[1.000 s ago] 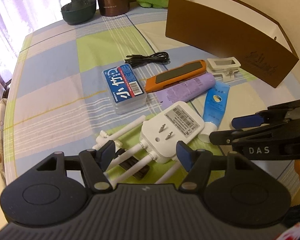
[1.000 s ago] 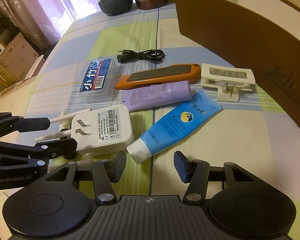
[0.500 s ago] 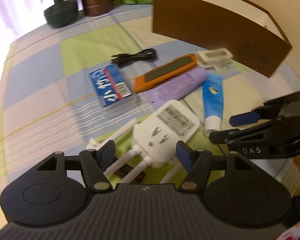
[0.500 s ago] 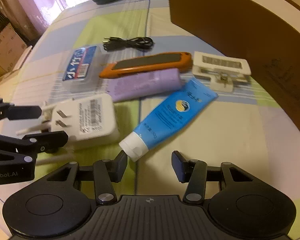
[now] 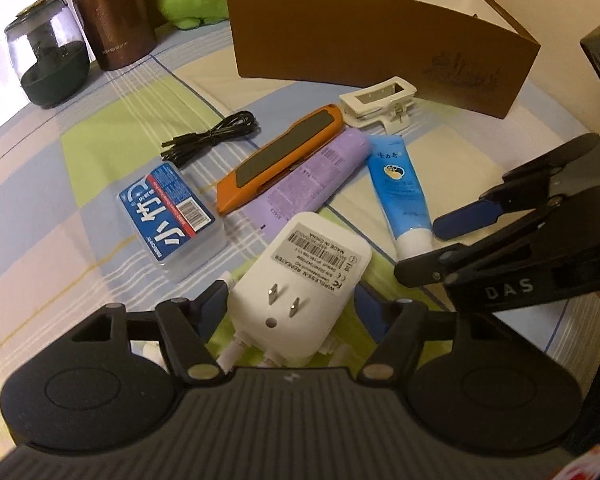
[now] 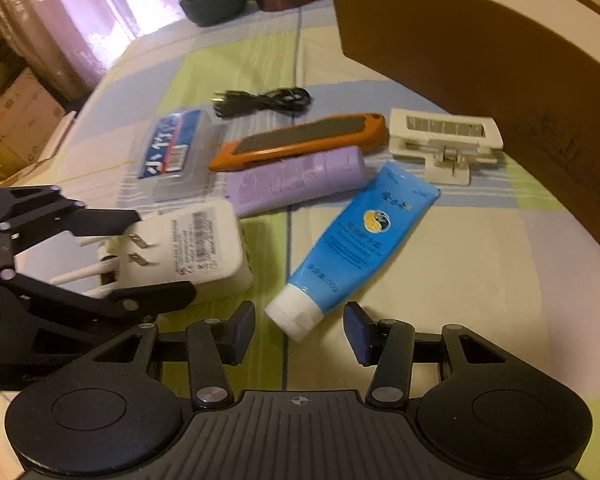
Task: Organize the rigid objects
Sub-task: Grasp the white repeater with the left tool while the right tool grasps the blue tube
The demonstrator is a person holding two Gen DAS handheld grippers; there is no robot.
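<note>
A white wireless repeater lies plug-side up on the checked cloth. My left gripper straddles it, a blue pad close by each side; its jaws are opening and I see no pressing. In the right wrist view the left gripper brackets the repeater the same way. My right gripper is open, with the white cap of a blue tube between its tips, untouched. A purple tube, an orange utility knife, a white clip and a clear case with a blue label lie beyond.
A brown open box stands at the back right. A coiled black cable lies behind the case. A dark glass jar, a brown canister and a green plush line the far edge. Cardboard boxes stand off the left side.
My left gripper has rolled and moved forward and down, so the repeater's body now sits between its fingers. The right gripper's jaws have narrowed a little, and the tube cap is closer to them.
</note>
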